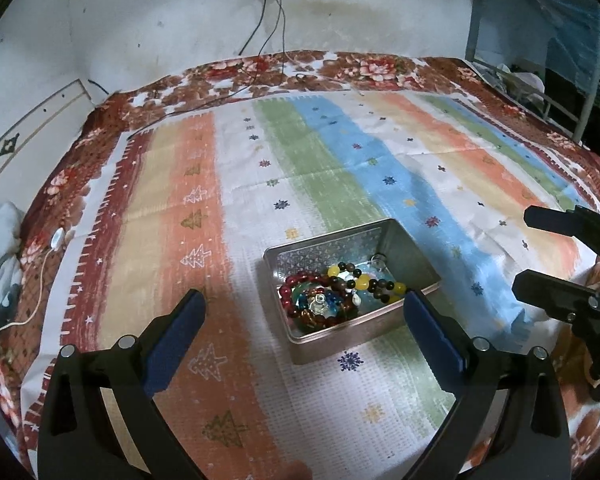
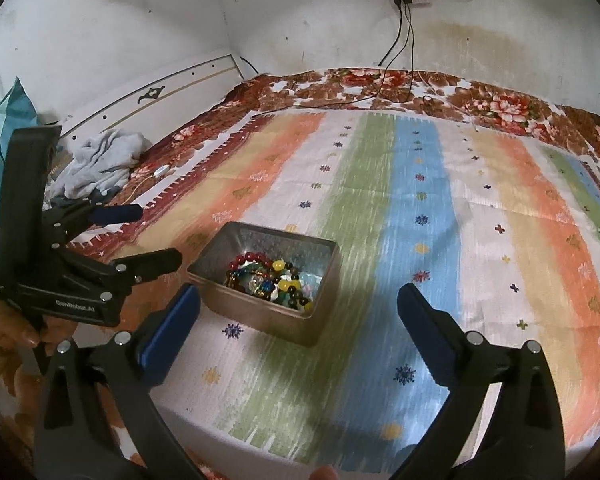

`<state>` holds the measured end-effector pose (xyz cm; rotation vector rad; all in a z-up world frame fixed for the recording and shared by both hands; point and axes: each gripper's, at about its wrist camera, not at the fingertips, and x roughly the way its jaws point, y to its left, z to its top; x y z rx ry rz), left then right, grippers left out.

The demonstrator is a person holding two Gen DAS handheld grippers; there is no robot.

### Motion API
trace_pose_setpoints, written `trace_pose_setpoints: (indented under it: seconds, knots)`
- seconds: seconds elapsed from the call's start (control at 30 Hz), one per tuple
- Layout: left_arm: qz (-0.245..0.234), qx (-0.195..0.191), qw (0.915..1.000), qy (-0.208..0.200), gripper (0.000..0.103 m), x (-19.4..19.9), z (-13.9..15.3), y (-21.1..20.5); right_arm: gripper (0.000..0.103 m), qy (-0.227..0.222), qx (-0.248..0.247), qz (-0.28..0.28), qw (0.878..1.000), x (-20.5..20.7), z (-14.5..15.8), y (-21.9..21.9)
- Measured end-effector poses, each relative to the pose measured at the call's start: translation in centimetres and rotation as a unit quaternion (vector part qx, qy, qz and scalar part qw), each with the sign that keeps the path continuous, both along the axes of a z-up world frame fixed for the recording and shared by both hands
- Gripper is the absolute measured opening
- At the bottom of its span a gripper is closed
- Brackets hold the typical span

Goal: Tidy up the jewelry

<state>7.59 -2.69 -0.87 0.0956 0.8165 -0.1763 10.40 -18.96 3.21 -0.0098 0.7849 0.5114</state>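
1. Bed (image 1: 100, 128) under a floral blanket, spread over with a striped cloth (image 1: 340, 152) in orange, green, blue and white.
2. Left gripper (image 1: 304, 312) has its blue-padded fingers (image 1: 180, 332) spread wide and empty, either side of the tin without touching it.
3. Right gripper (image 2: 298, 308) is likewise wide apart, holding nothing; its left finger (image 2: 176, 320) sits just beside the tin's near corner.
4. A rectangular metal tin (image 1: 332, 248) rests open on the cloth, between both grippers.
5. Beaded bracelets (image 1: 332, 292), red, yellow, brown and blue, lie heaped inside the tin.
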Motion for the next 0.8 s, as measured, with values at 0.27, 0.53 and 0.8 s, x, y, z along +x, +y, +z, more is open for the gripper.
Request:
trace_pose_setpoints:
  seconds: [0.27,0.53,0.8]
  knots:
    - [-0.004,-0.01,0.9998,-0.014,0.097,-0.6,0.3,-0.1,0.097,-0.008,0.0,0.009,1.0,-0.1,-0.2,0.3]
    - [-0.003,-0.009,0.9997,-0.025,0.097,-1.2,0.4,-0.1,0.097,-0.014,-0.003,0.011,1.0,-0.2,-0.3,0.4]
    - [0.0,-0.015,0.9992,-0.037,0.097,-1.5,0.7,0.3,0.097,-0.01,-0.001,0.004,1.0,-0.1,-0.7,0.4]
